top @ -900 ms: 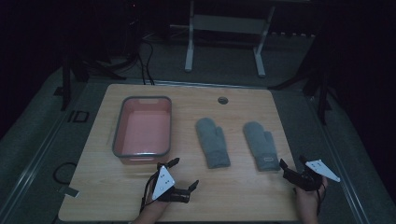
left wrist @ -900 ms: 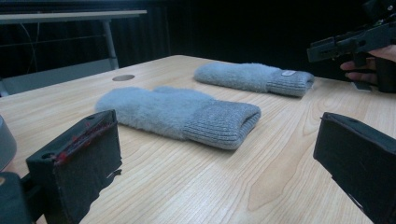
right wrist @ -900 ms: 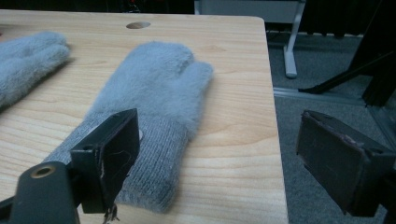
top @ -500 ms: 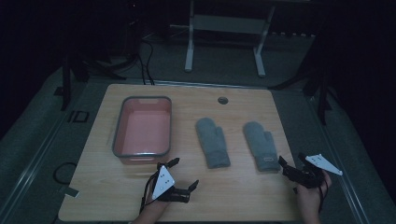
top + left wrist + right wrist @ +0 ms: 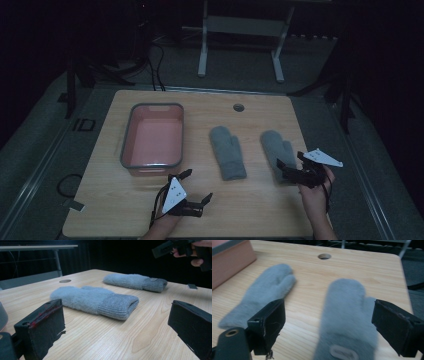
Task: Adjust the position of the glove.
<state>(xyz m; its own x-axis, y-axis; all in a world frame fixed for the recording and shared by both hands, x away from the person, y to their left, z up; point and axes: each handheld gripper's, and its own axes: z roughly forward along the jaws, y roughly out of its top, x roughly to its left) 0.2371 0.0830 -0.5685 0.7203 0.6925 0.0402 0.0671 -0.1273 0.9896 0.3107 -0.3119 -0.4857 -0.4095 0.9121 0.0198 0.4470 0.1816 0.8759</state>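
Two grey fuzzy mittens lie flat on the wooden table, cuffs toward me: the left mitten (image 5: 227, 151) at the middle and the right mitten (image 5: 275, 148) beside it. My right gripper (image 5: 290, 161) hovers open over the right mitten's cuff; in the right gripper view its jaws straddle that mitten (image 5: 348, 315), with the left mitten (image 5: 262, 297) off to the side. My left gripper (image 5: 198, 185) rests open near the front edge, holding nothing. In the left gripper view the left mitten (image 5: 95, 298) lies ahead and the right mitten (image 5: 135, 281) behind it.
A pink tub with a grey rim (image 5: 152, 108) stands at the table's left, empty. A round cable hole (image 5: 238, 107) sits near the far edge. A table frame (image 5: 240, 25) stands beyond on the floor. Bare wood (image 5: 250, 205) stretches along the front.
My right gripper has moved left and away from me, from the table's right edge to over the right mitten's cuff. The left gripper has stayed put.
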